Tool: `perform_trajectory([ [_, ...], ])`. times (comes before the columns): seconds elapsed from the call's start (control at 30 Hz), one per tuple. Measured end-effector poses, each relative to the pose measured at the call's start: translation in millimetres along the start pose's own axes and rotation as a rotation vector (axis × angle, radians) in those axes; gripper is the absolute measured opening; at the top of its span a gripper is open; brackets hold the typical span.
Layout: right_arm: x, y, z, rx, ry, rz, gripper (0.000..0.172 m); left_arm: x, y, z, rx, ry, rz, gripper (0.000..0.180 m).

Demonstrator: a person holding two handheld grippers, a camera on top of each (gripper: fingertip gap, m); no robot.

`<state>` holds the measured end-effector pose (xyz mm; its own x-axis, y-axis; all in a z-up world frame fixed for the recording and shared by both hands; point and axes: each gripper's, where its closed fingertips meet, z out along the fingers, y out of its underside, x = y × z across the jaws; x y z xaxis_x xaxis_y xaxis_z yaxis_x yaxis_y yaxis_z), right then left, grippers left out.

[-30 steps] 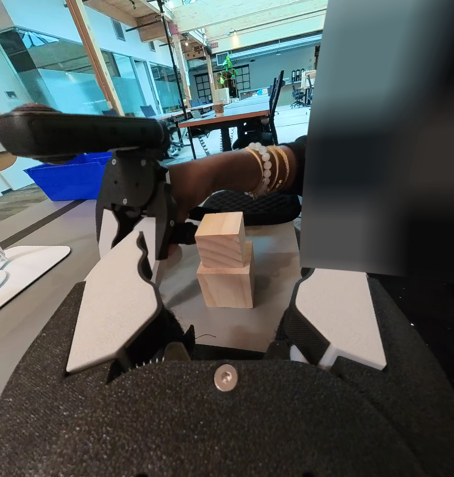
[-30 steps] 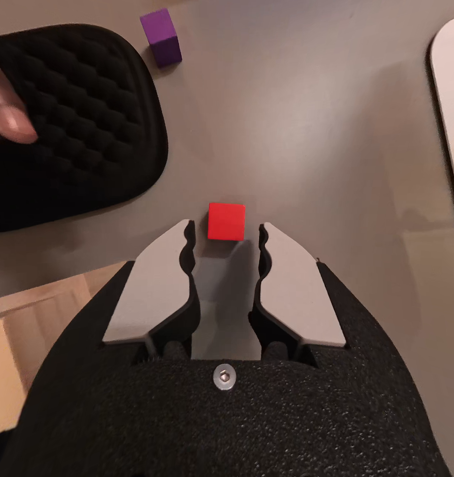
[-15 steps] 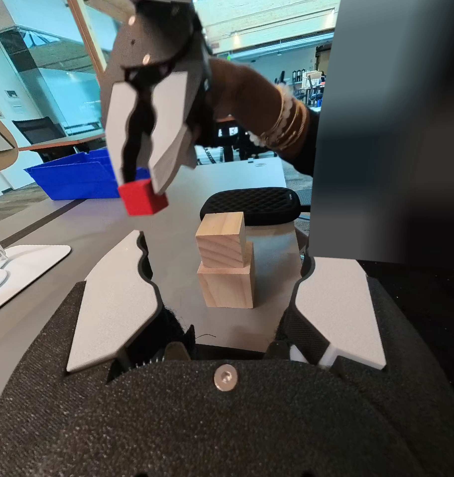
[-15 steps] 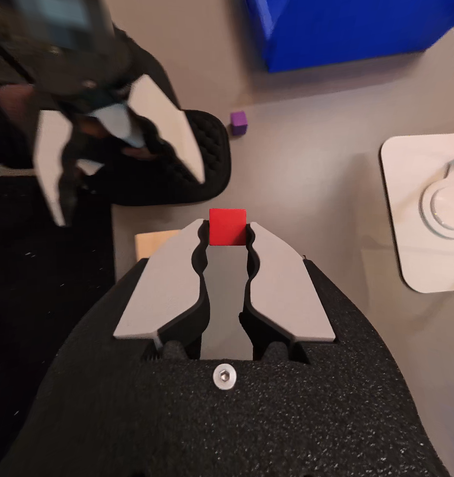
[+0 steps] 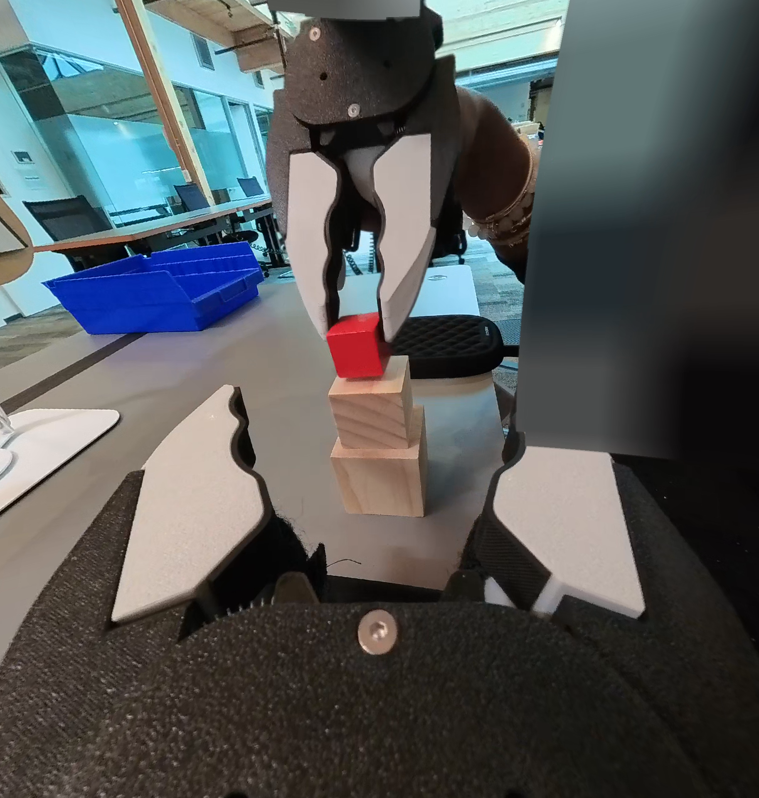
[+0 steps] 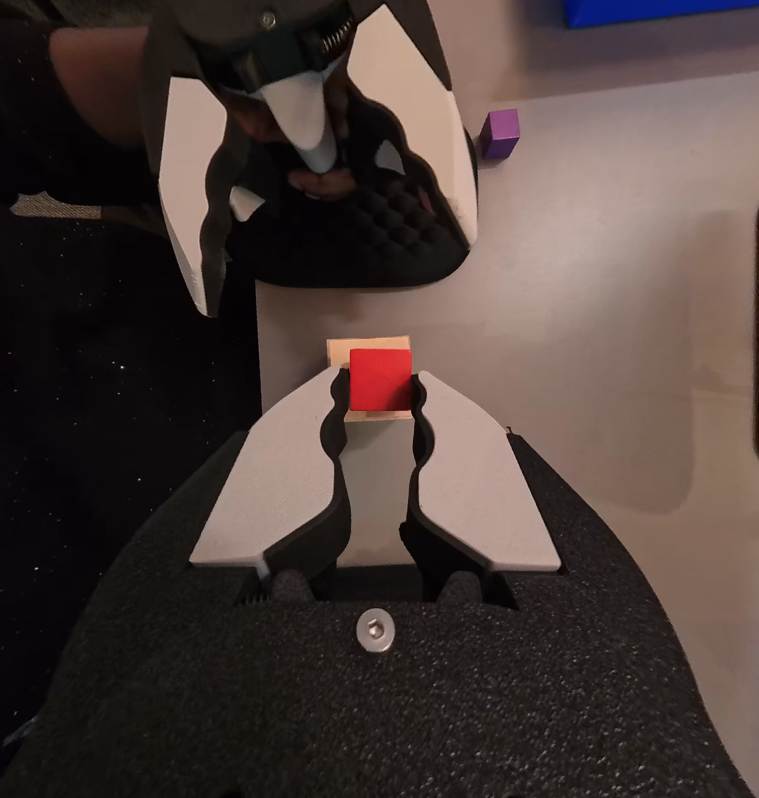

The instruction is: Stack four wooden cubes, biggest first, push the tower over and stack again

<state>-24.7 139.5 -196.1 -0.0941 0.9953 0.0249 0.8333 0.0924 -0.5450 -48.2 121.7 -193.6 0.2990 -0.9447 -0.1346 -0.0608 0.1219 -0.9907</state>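
Note:
My right gripper point(image 6: 380, 375) is shut on a small red cube point(image 6: 380, 380), with both pads pressed on its sides. In the left wrist view the right gripper point(image 5: 356, 330) comes down from above and holds the red cube point(image 5: 356, 345) slightly tilted at the top of a stack of two wooden cubes point(image 5: 375, 436). I cannot tell whether the cube rests on the stack. From above, the upper wooden cube point(image 6: 339, 349) shows behind the red one. My left gripper point(image 5: 375, 414) is wide open and empty, its fingers point(image 5: 196, 483) flanking the stack without touching it.
A black quilted pad point(image 5: 451, 345) lies behind the stack. A blue bin point(image 5: 153, 289) stands at the back left. A purple cube point(image 6: 501, 134) sits beside the pad. A white board point(image 5: 36, 453) lies at the left. Black cloth point(image 6: 110, 388) covers the table's edge. Spacing between my two grippers at the tips: around 5 cm.
My right gripper shut on the red cube on the table, lifted it and carried it over the wooden stack. The left gripper stayed still and open.

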Motion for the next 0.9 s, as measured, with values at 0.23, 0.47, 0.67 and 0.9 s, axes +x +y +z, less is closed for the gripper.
perform_trajectory([
  [0.23,-1.8,0.3,3.3,-0.024,0.015,-0.011,0.027,0.2,-0.1,-0.1,0.001,0.000,0.001,0.114],
  [0.47,-1.8,-0.4,4.8,-0.024,0.013,-0.019,0.027,0.4,0.1,0.0,-0.001,-0.002,0.003,0.114],
  [0.67,-2.4,2.0,6.2,-0.030,0.004,-0.015,0.033,-0.1,-0.2,-0.3,0.002,-0.004,-0.001,0.114],
  [0.9,1.9,-6.0,-6.3,0.020,0.002,-0.030,0.045,0.0,-0.3,-0.2,0.002,-0.005,0.001,0.114],
])
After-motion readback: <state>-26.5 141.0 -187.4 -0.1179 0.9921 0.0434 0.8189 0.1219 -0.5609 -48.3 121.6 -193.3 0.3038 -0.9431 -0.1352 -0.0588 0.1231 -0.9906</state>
